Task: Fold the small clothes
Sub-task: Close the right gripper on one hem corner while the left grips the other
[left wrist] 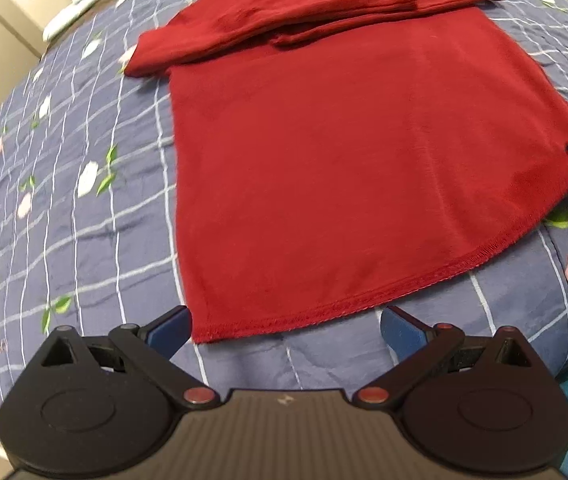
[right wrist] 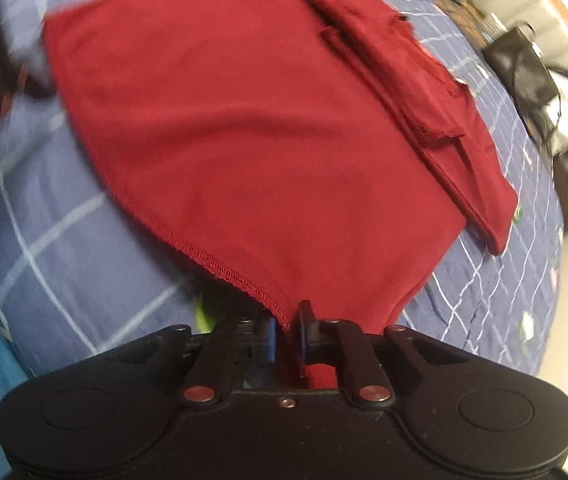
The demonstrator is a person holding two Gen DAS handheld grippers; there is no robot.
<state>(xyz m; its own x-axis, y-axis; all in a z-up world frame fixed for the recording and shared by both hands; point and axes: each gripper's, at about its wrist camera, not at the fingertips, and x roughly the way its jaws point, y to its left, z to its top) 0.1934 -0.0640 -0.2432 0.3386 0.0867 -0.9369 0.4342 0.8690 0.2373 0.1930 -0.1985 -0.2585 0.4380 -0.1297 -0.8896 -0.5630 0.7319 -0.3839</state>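
- One red shirt point(left wrist: 344, 152) lies flat on the bed's checked blue quilt point(left wrist: 84, 220), sleeves folded across its upper part.
- The right hand-held gripper point(right wrist: 286, 334) pinches the shirt's hem corner between nearly closed fingers.
- The left hand-held gripper point(left wrist: 286, 330) is spread wide and empty, just at the hem.

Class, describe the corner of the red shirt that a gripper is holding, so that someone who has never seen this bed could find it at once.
Start from the blue checked bedspread with its flower print, where a red shirt lies flat, sleeves folded across its top. Follow the stitched bottom hem to its end. That corner is pinched in the right gripper; the other hem corner lies free before the open left gripper.
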